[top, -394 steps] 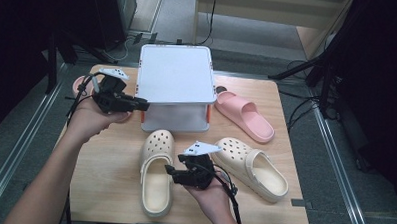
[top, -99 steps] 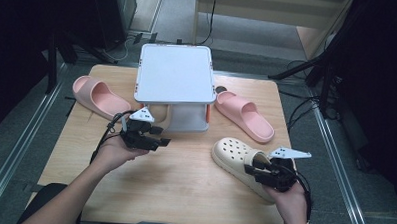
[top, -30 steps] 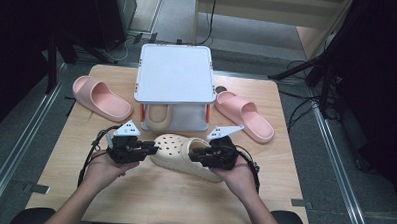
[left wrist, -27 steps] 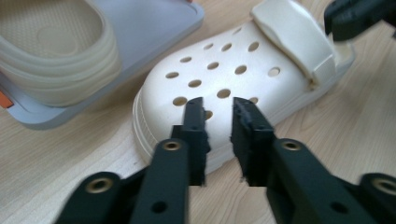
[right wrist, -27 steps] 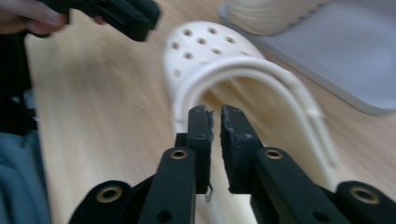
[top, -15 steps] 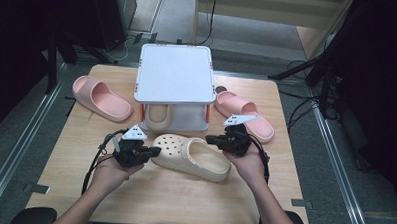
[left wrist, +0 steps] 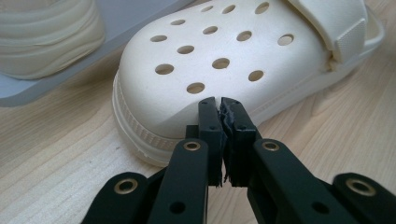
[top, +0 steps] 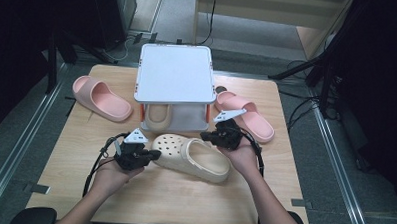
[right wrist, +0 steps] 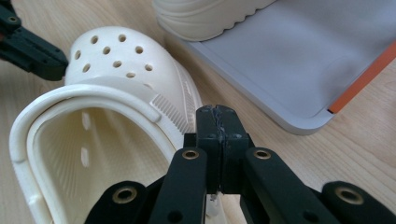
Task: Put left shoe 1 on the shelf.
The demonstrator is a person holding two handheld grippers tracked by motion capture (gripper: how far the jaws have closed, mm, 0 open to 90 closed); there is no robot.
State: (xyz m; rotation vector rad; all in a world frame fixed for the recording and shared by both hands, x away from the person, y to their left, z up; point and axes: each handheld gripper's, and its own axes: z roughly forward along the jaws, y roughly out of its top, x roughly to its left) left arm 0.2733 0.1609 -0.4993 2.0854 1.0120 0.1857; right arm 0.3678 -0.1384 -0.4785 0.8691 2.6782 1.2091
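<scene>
Two black two-jaw grippers are held low over the pale wooden table point(top: 74, 187), one at each end of a cream perforated foam clog point(top: 192, 157) that lies on its sole near the table's middle. The left gripper point(top: 152, 154) is seen with its jaws pressed together and nothing between them; they have just been closing, and their tips sit at the clog's rounded toe point(left wrist: 187, 70), whether touching it cannot be told. The right gripper point(top: 205, 136) is likewise closed on nothing, its jaws having just been closing, and is held just beside the clog's upper side rim point(right wrist: 154, 112) near the strap. Just behind the clog, a second cream clog point(top: 158, 115) is set on the lower shelf of a white two-tier plastic rack point(top: 175, 73) with orange posts. A pink foam slide sandal point(top: 101, 97) is laid to the rack's left, and another pink slide sandal point(top: 251, 116) to its right, beyond the right gripper.
</scene>
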